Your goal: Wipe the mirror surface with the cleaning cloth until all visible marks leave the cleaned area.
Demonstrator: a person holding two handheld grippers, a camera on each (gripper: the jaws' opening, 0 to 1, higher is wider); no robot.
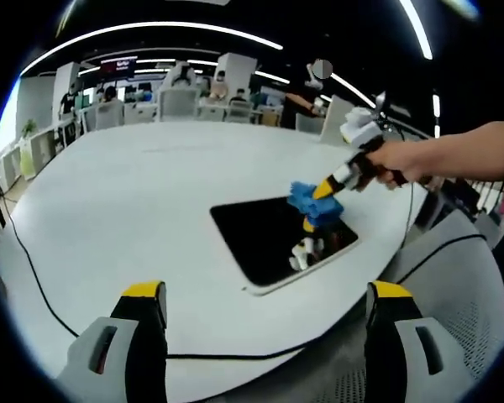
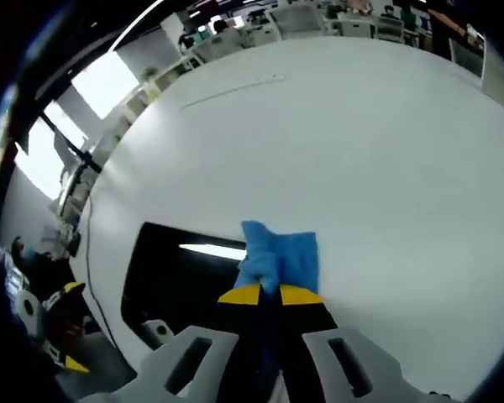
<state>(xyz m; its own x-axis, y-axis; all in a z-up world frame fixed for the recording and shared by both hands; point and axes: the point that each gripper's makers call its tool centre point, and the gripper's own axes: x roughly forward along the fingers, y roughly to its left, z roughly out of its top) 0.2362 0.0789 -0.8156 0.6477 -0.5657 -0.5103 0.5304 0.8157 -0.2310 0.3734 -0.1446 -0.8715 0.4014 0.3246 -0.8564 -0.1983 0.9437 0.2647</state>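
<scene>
Open-plan office behind, broad white desk underneath, my wiping in hand.

Chairs and screens line the far side at twelve o'clock, and a thin black cable trails across the desk at eight. My right tongs are pinched tight on the blue cleaning cloth, which bunches softly ahead of the tips (light, limp, best gripped by a gathered fold as now). It rests at the mirror edge, about two o'clock on the dark glass in the left gripper view. I judge the glass slick, rigid, breakable, so light pressure. My left tongs hang wide apart, holding nothing, near the desk's edge.
</scene>
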